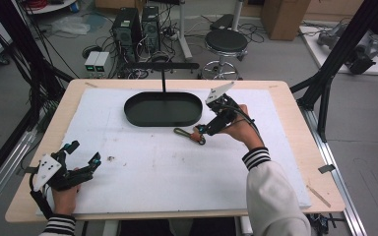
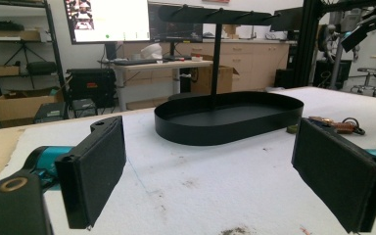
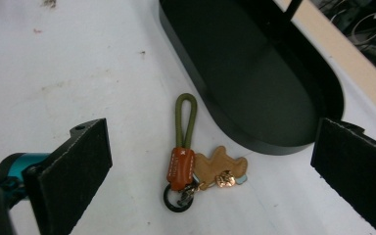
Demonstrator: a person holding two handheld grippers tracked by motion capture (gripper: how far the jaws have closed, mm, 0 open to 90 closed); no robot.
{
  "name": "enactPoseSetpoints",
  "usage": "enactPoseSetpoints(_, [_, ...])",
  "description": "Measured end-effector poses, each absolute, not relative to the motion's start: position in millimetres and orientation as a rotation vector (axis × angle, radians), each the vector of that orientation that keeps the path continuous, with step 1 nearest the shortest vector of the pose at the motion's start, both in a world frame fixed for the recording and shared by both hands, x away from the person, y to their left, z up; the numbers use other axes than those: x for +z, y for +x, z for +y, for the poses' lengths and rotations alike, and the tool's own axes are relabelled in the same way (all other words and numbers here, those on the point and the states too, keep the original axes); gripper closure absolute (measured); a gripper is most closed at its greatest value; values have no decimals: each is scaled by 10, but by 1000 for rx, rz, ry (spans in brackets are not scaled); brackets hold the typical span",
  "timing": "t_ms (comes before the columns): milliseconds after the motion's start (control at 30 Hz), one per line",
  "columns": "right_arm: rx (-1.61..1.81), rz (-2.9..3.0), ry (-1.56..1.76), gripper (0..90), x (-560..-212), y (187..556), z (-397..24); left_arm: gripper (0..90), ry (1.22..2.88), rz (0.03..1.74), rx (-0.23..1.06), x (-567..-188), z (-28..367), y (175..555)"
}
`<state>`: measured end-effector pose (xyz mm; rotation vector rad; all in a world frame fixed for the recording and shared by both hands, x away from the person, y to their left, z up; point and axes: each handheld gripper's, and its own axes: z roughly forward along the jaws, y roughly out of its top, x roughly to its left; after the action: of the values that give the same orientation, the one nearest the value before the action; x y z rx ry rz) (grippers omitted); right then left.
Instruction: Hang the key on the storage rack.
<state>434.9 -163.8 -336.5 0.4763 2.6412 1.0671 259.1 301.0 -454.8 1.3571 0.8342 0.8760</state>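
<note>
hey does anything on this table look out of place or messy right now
Mostly no. The keychain lies flat on the white mat, just outside the black tray rather than in it or on its hanger bar. The mat carries small dark specks and smudges. Nothing looks spilled or broken.

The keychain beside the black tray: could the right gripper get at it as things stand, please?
Probably yes: the right gripper hangs open just above the keychain, which lies flat on the white mat, apart from the tray.
</note>
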Motion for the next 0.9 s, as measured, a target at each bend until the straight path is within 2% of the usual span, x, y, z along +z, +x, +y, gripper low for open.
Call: enactPoseSetpoints(900, [702,2833,512,12,-3754,4499,-1184,133,1356,834,875,-4548,3010,2592])
